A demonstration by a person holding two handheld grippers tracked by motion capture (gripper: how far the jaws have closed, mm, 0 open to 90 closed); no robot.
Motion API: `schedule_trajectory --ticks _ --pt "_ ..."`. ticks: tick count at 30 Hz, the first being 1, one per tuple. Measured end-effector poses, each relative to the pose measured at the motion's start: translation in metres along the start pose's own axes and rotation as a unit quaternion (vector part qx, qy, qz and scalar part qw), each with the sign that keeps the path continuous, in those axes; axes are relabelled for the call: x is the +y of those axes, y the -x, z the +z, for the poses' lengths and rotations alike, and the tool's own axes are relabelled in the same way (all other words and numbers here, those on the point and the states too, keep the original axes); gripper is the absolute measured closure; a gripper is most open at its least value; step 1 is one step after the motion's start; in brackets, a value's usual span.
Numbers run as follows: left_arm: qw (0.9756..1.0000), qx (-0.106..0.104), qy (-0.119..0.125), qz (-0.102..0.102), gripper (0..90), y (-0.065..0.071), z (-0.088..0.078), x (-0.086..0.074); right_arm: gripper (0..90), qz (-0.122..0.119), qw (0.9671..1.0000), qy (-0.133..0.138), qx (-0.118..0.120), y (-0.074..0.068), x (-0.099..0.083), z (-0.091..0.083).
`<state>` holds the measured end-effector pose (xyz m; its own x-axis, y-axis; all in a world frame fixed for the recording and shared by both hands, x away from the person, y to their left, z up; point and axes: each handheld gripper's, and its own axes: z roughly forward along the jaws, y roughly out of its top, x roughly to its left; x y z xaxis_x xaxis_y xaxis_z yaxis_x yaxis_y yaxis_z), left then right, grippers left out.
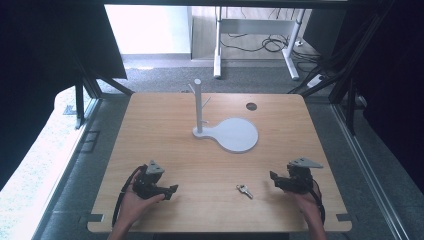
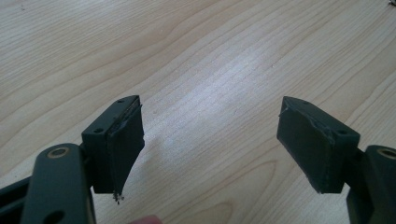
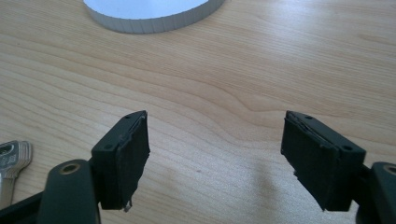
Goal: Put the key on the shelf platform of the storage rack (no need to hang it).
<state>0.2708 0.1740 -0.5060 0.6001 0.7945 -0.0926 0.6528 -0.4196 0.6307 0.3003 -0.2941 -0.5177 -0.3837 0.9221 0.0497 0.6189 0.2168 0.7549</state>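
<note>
A light wooden tabletop is seen from the high view. A white stand is placed near its centre: an upright post with short pegs rises from the left end of a flat base whose round plate spreads to the right. A small dark round hole is noted in the tabletop beyond the base.

A silver key is laid flat on the near part of the tabletop, between the two grippers and closer to the right one, touched by neither.

The left gripper is held in the person's left hand low over the near left area. In the left gripper view its fingers are spread wide with bare wood between them; nothing is grasped.

The right gripper is held in the right hand at the near right. In the right gripper view its fingers are likewise spread wide and empty; the key head is seen at the left edge, and the rim of the white base at the top.
</note>
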Motion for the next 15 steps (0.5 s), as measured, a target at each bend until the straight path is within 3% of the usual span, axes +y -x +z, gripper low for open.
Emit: schedule_trajectory --ticks 6,15 --pt "1.0 0.001 0.002 -0.001 23.3 0.0006 -0.0014 0.0 27.6 -0.022 0.9997 -0.01 -0.009 -0.0016 -0.0035 0.0018" --pt "1.0 0.003 0.004 -0.001 23.3 0.0003 -0.0027 0.0004 31.2 -0.017 0.9998 -0.006 -0.008 0.0017 -0.0034 -0.001"
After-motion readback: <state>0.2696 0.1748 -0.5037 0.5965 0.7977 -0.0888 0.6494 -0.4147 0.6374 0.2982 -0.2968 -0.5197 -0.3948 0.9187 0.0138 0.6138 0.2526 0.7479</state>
